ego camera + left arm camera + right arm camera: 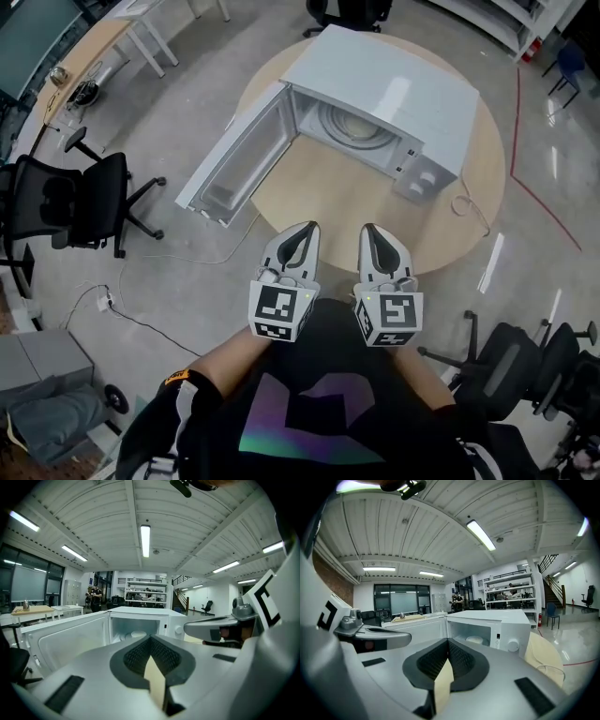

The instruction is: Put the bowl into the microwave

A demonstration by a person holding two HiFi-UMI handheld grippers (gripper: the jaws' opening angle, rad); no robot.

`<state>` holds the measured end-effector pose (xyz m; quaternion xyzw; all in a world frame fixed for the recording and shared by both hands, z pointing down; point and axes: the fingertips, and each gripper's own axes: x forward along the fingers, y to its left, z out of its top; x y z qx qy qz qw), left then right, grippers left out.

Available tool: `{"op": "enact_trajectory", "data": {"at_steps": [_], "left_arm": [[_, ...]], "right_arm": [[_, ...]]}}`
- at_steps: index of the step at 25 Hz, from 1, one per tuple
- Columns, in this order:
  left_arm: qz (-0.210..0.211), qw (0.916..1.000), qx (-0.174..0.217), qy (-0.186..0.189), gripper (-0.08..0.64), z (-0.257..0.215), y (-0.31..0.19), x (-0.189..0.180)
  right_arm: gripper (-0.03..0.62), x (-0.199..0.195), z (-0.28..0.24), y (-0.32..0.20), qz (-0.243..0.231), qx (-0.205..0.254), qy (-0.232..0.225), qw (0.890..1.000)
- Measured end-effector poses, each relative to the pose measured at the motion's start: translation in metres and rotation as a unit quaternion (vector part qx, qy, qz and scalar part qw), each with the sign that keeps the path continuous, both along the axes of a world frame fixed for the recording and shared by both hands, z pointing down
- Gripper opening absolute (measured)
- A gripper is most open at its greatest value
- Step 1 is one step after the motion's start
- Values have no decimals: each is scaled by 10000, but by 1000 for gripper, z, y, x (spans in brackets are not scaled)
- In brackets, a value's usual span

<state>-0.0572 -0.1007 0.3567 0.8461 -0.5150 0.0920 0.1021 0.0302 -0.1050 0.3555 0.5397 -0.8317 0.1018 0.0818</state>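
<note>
The bowl (pixel 354 127) looks already inside the microwave (pixel 403 94), whose door (pixel 234 159) stands open, while the left tongs (pixel 305 228) and right tongs (pixel 370 228) hang back, both closed on nothing.

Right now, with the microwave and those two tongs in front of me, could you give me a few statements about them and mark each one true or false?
1. The microwave door is open. True.
2. The left tongs hold the bowl. False: they are shut on nothing, and the bowl sits inside the microwave.
3. The microwave stands on a round table. True.
4. The right tongs reach into the microwave. False: they are shut and held back near the person's body, outside the microwave.
</note>
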Motion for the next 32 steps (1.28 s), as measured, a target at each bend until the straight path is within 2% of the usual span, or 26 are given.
{"op": "enact_trajectory", "data": {"at_steps": [5,9,16,24,32], "left_arm": [[19,9998,103,154,46,-7,24,-27],[-22,9998,50,217,46,-1,46,-49],[167,9983,-59,549,46,10,85,-70],[505,9957,-197,747,46,20,117,-66],[536,9965,-97,630,46,15,137,-49]], "right_arm": [[18,-22,-5,21,86,-25,86,9999],[18,-42,-2,41,101,-111,154,9998],[18,-69,10,82,189,-256,360,9988],[18,-71,18,124,424,-374,558,9968],[18,-55,18,142,403,-315,421,9978]]}}
